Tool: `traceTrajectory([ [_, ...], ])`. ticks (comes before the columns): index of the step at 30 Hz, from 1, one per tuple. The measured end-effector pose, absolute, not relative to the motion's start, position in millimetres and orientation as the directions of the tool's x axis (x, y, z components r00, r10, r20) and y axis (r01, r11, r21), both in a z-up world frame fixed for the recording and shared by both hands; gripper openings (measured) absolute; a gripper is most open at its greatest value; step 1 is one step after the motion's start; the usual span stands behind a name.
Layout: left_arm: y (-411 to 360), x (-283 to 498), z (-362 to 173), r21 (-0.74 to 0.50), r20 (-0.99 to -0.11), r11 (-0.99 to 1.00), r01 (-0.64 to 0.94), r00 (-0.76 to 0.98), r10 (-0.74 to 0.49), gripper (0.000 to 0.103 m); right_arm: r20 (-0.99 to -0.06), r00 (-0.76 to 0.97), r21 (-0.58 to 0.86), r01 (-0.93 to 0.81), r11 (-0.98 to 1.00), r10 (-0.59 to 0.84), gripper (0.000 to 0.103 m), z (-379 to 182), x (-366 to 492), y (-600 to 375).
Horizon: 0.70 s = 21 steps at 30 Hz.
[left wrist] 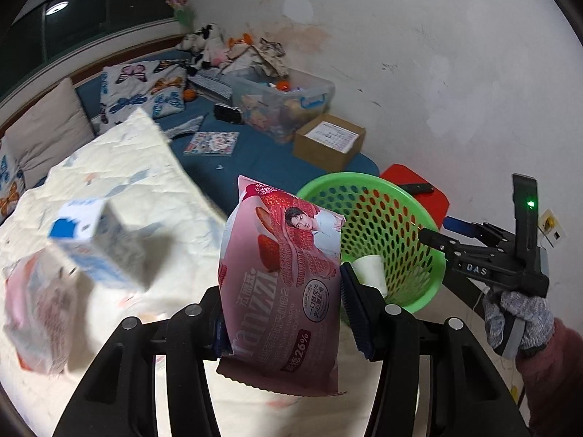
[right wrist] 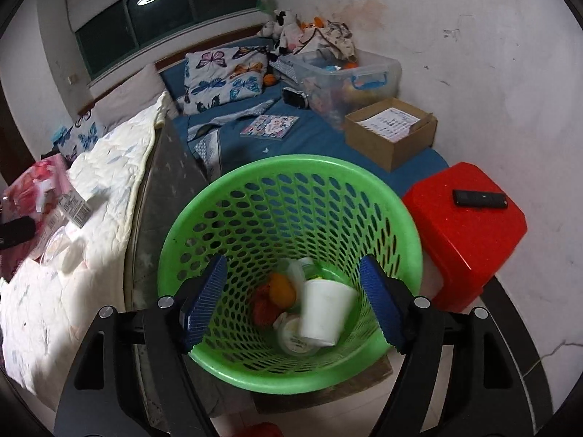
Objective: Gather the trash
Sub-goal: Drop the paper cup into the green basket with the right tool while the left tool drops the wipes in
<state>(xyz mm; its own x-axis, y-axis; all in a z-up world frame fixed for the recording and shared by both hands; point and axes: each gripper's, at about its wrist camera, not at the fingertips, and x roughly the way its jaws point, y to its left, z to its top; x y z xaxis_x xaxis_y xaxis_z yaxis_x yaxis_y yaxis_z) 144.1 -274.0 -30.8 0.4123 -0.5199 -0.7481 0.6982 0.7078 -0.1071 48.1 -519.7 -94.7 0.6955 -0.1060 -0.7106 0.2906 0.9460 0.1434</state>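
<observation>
My left gripper (left wrist: pixel 282 313) is shut on a pink strawberry cookie bag (left wrist: pixel 282 273) and holds it upright above the cream quilt (left wrist: pixel 153 182), left of the green mesh basket (left wrist: pixel 419 218). A blue and white carton (left wrist: pixel 94 240) and a clear wrapper (left wrist: pixel 40 313) lie blurred on the quilt. My right gripper (right wrist: pixel 297 302) is open and empty just over the green basket (right wrist: pixel 233 182). Inside the basket lie a white paper cup (right wrist: pixel 326 311), an orange piece (right wrist: pixel 280 289), red scrap and small lidded cups. The right gripper also shows in the left wrist view (left wrist: pixel 430 236).
A red plastic stool (right wrist: pixel 470 225) with a black remote (right wrist: pixel 479 198) stands right of the basket. Behind are a cardboard box (right wrist: pixel 391 131), a clear storage bin (right wrist: pixel 346 76), pillows and a book on the blue bed. More trash (right wrist: pixel 47 196) lies on the quilt at left.
</observation>
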Motion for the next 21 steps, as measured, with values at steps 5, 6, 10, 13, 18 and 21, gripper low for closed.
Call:
traceTrajectory([
  [5,-306.5,149.6,-40.1,-0.107,-0.765,0.681,0.725,0.377,-0.521,0.052,-0.691,0.713,0.131,0.286,0.949,-0.120,0.075,-86.7,32.6,-517.3],
  [6,-312.6,150.4,-42.2,-0.106,-0.769,0.676,0.729,0.371,-0.520,0.052,-0.687,0.717,0.127,0.285,0.950,-0.123,0.075,-85.2,29.4,-515.9],
  [10,-332.5,148.5,-48.8,-0.100,-0.783,0.662,0.743,0.352,-0.513,0.053,-0.674,0.728,0.126,0.279,0.952,-0.124,0.076,-79.9,15.4,-513.2],
  [13,-348.0,146.7,-52.1,-0.096,-0.787,0.649,0.755,0.341,-0.514,0.057,-0.666,0.737,0.143,0.282,0.949,-0.118,0.077,-78.2,5.5,-513.1],
  [18,-365.3,143.6,-53.8,-0.097,-0.785,0.632,0.769,0.332,-0.524,0.074,-0.662,0.742,0.163,0.282,0.945,-0.108,0.078,-77.0,-1.9,-512.7],
  [21,-365.9,140.2,-53.6,-0.107,-0.777,0.620,0.777,0.323,-0.540,0.077,-0.660,0.744,0.168,0.278,0.946,-0.102,0.078,-76.6,-4.1,-510.8],
])
